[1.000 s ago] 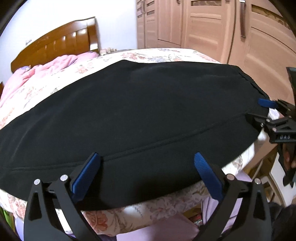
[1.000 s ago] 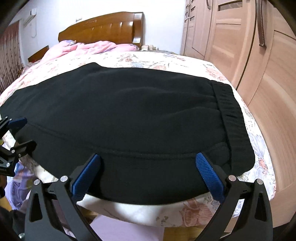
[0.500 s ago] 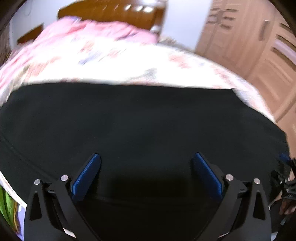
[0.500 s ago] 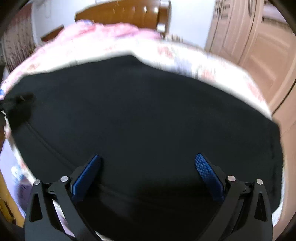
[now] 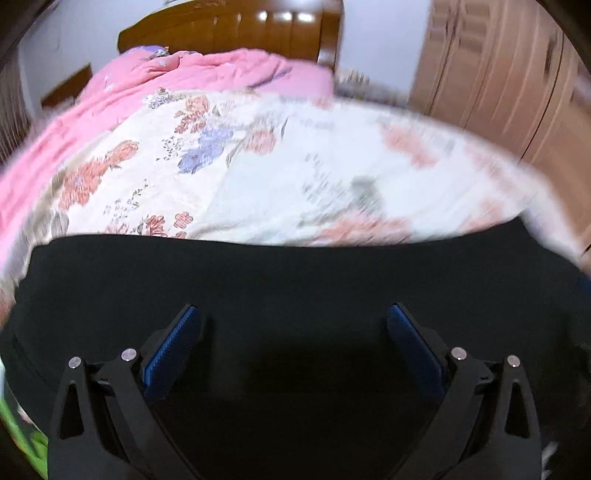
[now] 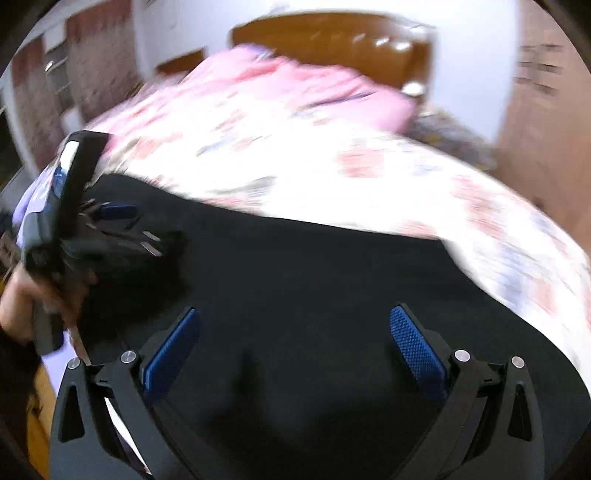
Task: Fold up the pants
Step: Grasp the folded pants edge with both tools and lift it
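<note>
Far less of the black pants (image 5: 295, 295) is seen than a second ago, when the cloth was spread wide across the bed and its far edge reached well up the bedspread; now that far edge is seen close in front of both cameras, and a broad stretch of the floral bedspread (image 5: 258, 184) is laid bare beyond it. Both views are tipped down over the cloth and smeared by motion, so a fast sweep of both tools is judged to be under way.

The pants are found on the near part of the bed, dark fabric filling the lower half of each view, directly under the tools. The left gripper (image 5: 293, 339) is held low over the cloth with its jaws spread wide, and nothing is pinched between the blue pads (image 5: 171, 350). The right gripper (image 6: 295, 341) is likewise carried with jaws wide apart and empty above the fabric. In the right wrist view the left tool is caught at the left margin over the pants' edge, gripped by the left hand (image 6: 26, 295); whether cloth is touched there cannot be told through the blur.

Beyond the bedspread a pink quilt (image 5: 207, 77) is bunched against the wooden headboard (image 5: 229, 29), and a wardrobe (image 5: 498, 74) is passed at the right.

A fold appears to have just been laid over, or the cloth drawn in, and released; smoothing or a fresh grasp is judged to be called for.
</note>
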{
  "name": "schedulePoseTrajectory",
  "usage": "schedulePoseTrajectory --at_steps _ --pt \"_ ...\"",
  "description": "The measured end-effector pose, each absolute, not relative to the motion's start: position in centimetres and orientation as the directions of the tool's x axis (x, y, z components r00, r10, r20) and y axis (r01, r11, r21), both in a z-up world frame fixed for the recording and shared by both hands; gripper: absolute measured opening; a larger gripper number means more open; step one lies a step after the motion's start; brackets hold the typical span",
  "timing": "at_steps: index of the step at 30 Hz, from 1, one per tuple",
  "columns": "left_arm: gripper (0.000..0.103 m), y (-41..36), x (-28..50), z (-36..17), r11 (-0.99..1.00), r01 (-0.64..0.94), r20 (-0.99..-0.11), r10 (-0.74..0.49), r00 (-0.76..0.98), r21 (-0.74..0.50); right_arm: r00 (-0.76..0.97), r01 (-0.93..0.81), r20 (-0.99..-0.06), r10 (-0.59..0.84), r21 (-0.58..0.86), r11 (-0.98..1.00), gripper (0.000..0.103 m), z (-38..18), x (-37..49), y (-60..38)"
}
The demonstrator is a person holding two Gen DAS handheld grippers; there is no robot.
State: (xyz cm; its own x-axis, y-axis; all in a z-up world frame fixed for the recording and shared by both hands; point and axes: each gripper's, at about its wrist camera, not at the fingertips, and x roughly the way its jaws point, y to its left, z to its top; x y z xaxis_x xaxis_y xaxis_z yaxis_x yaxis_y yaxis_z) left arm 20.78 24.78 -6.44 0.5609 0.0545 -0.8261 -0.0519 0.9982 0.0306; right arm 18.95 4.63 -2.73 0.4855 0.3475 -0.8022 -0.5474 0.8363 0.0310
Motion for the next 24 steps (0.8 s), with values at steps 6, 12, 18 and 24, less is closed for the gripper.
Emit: schedulePoseTrajectory --at_steps 6,12,18,24 --pt "0.102 30.1 20.1 -7.6 0.986 -0.167 -0.785 0.108 0.61 0.006 0.413 -0.618 -0.86 0.3 -0.023 0.786 0.099 -7.5 22.3 10.0" --pt "0.102 36.3 19.7 -7.9 0.962 -0.271 -0.783 0.191 0.592 0.03 0.468 -0.597 -0.829 0.307 -0.041 0.801 0.099 -7.4 21.5 9.4" --pt "0.102 37.6 19.8 -8.1 0.956 -0.291 -0.781 0.167 0.601 -0.02 0.418 -0.674 -0.817 0.398 0.015 0.739 0.099 -5.7 20.9 15.8" --pt "0.101 37.4 18.6 -7.2 0.959 -0.282 -0.766 0.154 0.624 -0.036 0.43 -0.701 -0.811 0.396 -0.024 0.713 0.099 -7.2 22.0 18.0"
